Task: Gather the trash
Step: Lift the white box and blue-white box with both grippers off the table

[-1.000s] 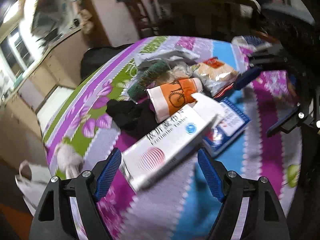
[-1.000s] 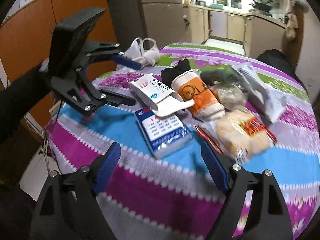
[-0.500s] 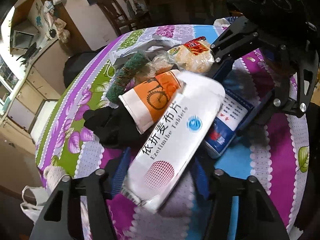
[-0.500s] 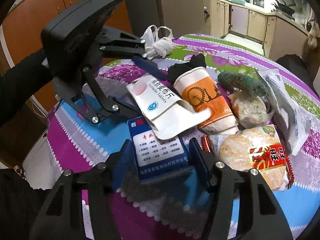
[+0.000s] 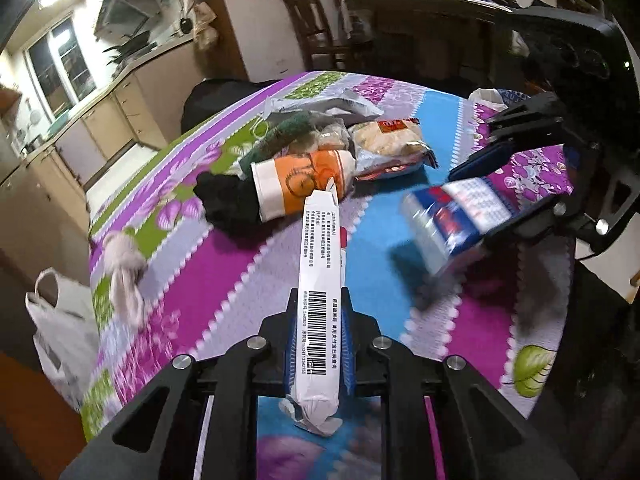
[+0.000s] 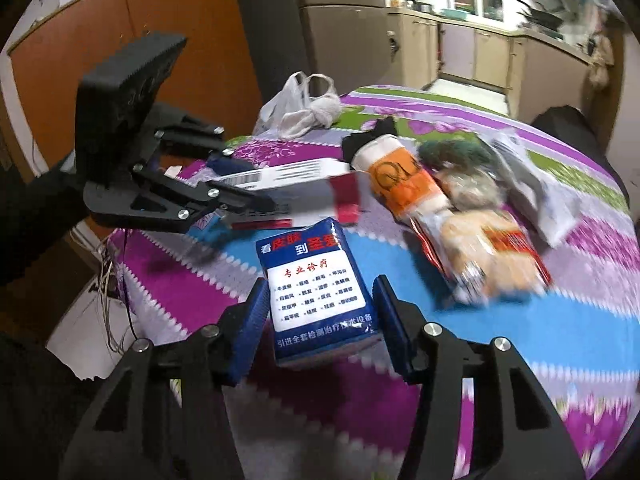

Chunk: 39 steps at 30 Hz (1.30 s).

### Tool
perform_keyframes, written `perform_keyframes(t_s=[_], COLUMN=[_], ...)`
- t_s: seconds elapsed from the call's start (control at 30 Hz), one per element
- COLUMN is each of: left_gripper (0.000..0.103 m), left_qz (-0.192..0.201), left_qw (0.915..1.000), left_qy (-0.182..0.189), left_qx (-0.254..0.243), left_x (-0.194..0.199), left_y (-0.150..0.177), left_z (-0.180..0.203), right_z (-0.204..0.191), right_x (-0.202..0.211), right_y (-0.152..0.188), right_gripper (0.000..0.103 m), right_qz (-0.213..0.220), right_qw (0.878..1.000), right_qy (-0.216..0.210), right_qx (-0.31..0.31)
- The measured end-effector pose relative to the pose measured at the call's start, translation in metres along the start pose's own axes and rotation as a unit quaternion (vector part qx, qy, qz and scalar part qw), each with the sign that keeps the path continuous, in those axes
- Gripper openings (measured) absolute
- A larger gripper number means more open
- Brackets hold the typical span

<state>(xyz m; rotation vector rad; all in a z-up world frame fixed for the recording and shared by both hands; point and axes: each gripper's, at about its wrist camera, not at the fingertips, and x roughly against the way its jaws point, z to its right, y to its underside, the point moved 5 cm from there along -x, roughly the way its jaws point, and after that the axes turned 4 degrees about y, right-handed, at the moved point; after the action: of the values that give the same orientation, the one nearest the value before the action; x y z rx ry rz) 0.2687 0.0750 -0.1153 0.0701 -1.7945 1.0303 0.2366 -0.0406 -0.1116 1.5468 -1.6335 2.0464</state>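
A white tablet box (image 5: 320, 276) stands edge-on, barcode up, lifted off the table, and my left gripper (image 5: 318, 344) is closing its jaws with the blue pads (image 5: 291, 350) pressing both sides of it. The right wrist view shows the same box (image 6: 288, 176) in the left gripper (image 6: 244, 200). A blue tissue pack (image 6: 316, 292) sits between the pads (image 6: 250, 328) of my right gripper (image 6: 318, 320), whose jaws are closing on it. In the left wrist view this pack (image 5: 452, 220) hangs blurred above the cloth with its shadow below.
On the striped floral tablecloth (image 5: 224, 280) lie an orange paper cup (image 5: 304, 184), a black cloth (image 5: 228, 200), a snack bag (image 5: 388, 144), a green scrubber (image 5: 288, 128) and a white rag (image 5: 124, 264). A white plastic bag (image 5: 60, 328) hangs at the table's edge.
Both grippers closed on their items. The left one squeezed the white box, rolled it edge-on and lifted it. The right one took hold of the blue pack and raised it off the table.
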Motion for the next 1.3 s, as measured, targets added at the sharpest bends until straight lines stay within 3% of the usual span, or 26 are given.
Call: perform_keyframes(t_s=[0.1, 0.17, 0.2, 0.3, 0.47, 0.6, 0.63, 0.67, 0.77, 1.03, 1.3], left_gripper=[0.02, 0.026, 0.035, 0.039, 0.038, 0.022, 0.022, 0.022, 0.021, 0.018, 0.018], left_qz=[0.003, 0.006, -0.001, 0.003, 0.003, 0.001, 0.002, 0.004, 0.006, 0.013, 0.028], left_qw=[0.9999, 0.9998, 0.9998, 0.9999, 0.9997, 0.9988, 0.9985, 0.9981, 0.9972, 0.991, 0.9845], left_qy=[0.013, 0.01, 0.007, 0.002, -0.007, -0.012, -0.013, -0.014, -0.019, -0.036, -0.079], left_qx=[0.01, 0.016, 0.021, 0.016, 0.023, 0.048, 0.054, 0.06, 0.072, 0.128, 0.154], left_x=[0.0, -0.002, -0.005, -0.008, -0.01, -0.012, -0.012, -0.012, -0.011, 0.007, 0.035], left_y=[0.004, 0.006, 0.008, 0.01, 0.008, 0.01, 0.011, 0.011, 0.011, 0.001, -0.035], left_z=[0.005, 0.005, 0.006, 0.011, 0.014, 0.01, 0.01, 0.01, 0.01, 0.009, 0.017], right_z=[0.004, 0.009, 0.012, 0.016, 0.019, 0.022, 0.022, 0.021, 0.017, 0.027, 0.04], right_x=[0.008, 0.01, 0.009, 0.007, 0.003, 0.0, -0.002, -0.003, 0.002, 0.024, 0.058], right_y=[0.015, 0.026, 0.029, 0.035, 0.036, 0.041, 0.042, 0.043, 0.047, 0.038, 0.016], right_gripper=[0.052, 0.052, 0.053, 0.054, 0.058, 0.064, 0.063, 0.054, 0.052, 0.051, 0.051], right_qz=[-0.01, -0.019, -0.02, -0.016, 0.0, 0.003, 0.002, 0.001, 0.004, -0.006, 0.0], right_qw=[0.999, 0.997, 0.997, 0.997, 0.997, 0.996, 0.996, 0.997, 0.996, 0.993, 0.988], right_qy=[0.036, 0.07, 0.076, 0.07, 0.076, 0.08, 0.081, 0.074, 0.078, 0.073, 0.084], right_qx=[-0.001, 0.0, -0.003, -0.021, -0.027, -0.033, -0.035, -0.037, -0.035, -0.096, -0.13])
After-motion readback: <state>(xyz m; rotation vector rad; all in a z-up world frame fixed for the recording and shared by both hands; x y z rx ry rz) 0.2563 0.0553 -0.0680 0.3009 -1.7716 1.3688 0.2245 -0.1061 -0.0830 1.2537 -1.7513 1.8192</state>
